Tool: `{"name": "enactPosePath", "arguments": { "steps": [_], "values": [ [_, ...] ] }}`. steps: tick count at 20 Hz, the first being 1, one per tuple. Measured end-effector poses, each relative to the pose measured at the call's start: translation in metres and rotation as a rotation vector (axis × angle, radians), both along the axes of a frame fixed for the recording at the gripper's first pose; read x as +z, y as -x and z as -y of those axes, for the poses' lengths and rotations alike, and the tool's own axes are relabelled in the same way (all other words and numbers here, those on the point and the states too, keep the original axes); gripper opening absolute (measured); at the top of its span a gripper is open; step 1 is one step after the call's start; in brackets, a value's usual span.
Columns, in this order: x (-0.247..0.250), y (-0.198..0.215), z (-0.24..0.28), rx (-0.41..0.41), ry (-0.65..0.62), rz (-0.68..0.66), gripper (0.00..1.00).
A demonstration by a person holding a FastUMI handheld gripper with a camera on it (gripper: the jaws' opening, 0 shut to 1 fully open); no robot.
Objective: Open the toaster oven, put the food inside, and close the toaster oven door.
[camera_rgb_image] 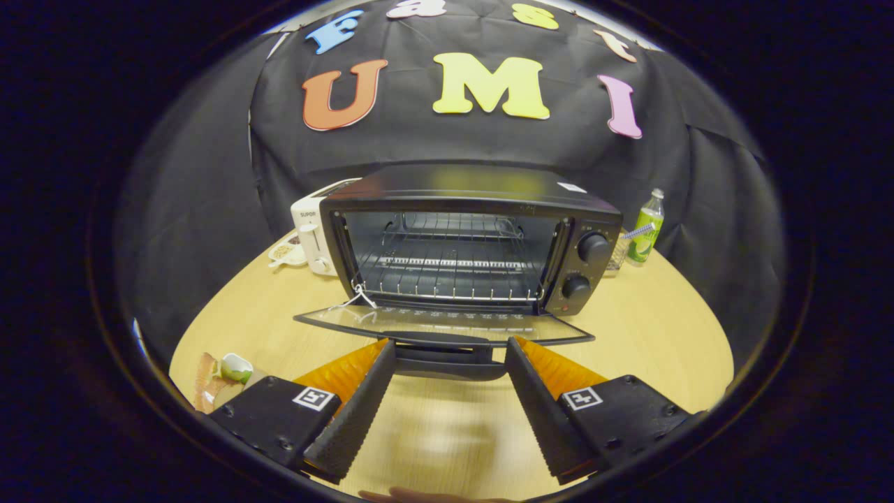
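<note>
A black toaster oven [475, 209] stands on the wooden table [663, 328] just ahead of me. Its glass door [440, 323] hangs folded down flat, and the wire rack [447, 269] inside is bare. The door's black handle [447, 353] lies between my two fingertips, which do not press on it. My gripper [448, 353] is open, with the left finger [356, 405] and the right finger [534, 398] spread wide. Food on a plate [209, 384] with a small white cup [236, 367] sits to the left of my left finger.
A white toaster [313, 234] stands at the oven's left, with a small dish [285, 251] beside it. A green bottle [646, 227] stands at the oven's right rear. The black cloth wall closes off the back. A hand [419, 496] shows at the bottom.
</note>
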State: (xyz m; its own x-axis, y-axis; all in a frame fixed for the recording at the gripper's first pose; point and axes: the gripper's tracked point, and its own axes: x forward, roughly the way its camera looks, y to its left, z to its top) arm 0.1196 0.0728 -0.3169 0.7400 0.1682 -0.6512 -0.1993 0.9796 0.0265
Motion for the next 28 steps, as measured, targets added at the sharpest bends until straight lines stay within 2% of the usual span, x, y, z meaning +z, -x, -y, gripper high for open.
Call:
{"name": "enactPosePath", "arguments": {
  "steps": [8, 13, 19, 22, 24, 28],
  "values": [
    [-0.024, 0.012, 0.005, -0.007, -0.101, -0.167, 1.0],
    [0.003, 0.009, -0.002, -0.001, -0.258, -0.196, 0.99],
    [0.035, 0.038, -0.025, 0.148, -0.3, -0.19, 0.98],
    [0.035, 0.064, -0.051, 0.212, -0.394, -0.323, 0.98],
    [0.042, 0.075, -0.076, 0.242, -0.508, -0.395, 0.96],
    [0.045, 0.108, -0.111, 0.36, -0.541, -0.523, 0.9]
  ]
}}
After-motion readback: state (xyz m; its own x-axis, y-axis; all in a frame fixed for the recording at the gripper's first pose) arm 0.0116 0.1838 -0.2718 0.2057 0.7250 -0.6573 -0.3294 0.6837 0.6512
